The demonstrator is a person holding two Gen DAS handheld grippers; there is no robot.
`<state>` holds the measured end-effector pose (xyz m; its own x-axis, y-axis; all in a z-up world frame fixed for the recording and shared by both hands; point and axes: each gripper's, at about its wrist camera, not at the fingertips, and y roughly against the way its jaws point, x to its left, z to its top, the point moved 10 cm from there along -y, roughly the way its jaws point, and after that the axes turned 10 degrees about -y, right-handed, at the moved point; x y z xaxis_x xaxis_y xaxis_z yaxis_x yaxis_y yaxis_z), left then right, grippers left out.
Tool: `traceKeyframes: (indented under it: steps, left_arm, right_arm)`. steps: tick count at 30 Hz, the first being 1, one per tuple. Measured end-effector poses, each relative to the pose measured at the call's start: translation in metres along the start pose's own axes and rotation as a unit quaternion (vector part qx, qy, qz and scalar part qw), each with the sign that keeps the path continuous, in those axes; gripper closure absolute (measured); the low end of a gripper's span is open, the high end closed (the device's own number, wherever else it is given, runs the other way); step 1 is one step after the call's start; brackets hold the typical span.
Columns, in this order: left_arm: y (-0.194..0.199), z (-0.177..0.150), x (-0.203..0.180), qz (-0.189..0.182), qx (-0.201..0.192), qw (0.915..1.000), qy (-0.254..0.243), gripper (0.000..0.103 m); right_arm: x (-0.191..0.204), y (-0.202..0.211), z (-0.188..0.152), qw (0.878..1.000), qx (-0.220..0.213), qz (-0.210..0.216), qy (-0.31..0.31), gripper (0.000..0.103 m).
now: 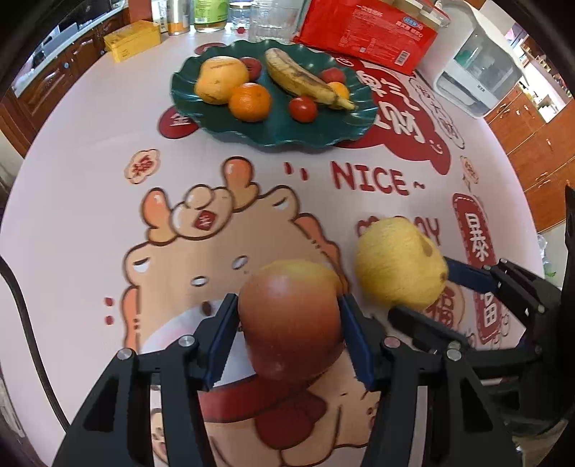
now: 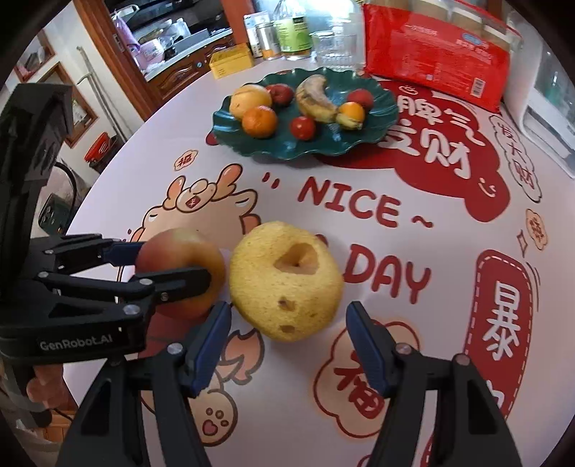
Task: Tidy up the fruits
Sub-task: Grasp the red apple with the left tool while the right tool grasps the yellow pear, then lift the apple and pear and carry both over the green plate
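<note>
A red apple sits between the blue pads of my left gripper, which press on both its sides. The right wrist view shows the same hold on the apple, with the left gripper at its left. Beside it, a larger yellow fruit with brown spots sits at the tips of my right gripper. In the left wrist view the right gripper touches that fruit on two sides. Farther back a dark green plate holds a banana, an orange, tomatoes and a yellow pear.
A printed cloth covers the round table. Behind the plate stand a red packet, a yellow tin, a glass bowl and bottles. A white appliance is at the far right near the table's edge.
</note>
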<state>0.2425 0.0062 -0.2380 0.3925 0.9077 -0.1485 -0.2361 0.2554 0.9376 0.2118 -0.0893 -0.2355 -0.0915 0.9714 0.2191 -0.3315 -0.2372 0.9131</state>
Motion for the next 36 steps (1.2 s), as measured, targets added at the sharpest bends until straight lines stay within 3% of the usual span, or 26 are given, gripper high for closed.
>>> traceKeyframes:
  steps: [10,36]
  left_arm:
    - [0.008,-0.009,0.028,0.028,0.001,0.9996,0.009,0.048]
    - [0.011,-0.012,0.024,0.044,0.000,0.9990,-0.005,0.050]
  right_arm:
    - [-0.005,-0.010,0.012,0.999,0.009,0.018,-0.030,0.033]
    - [-0.005,-0.018,0.010,0.999,0.011,0.015,-0.051,0.032]
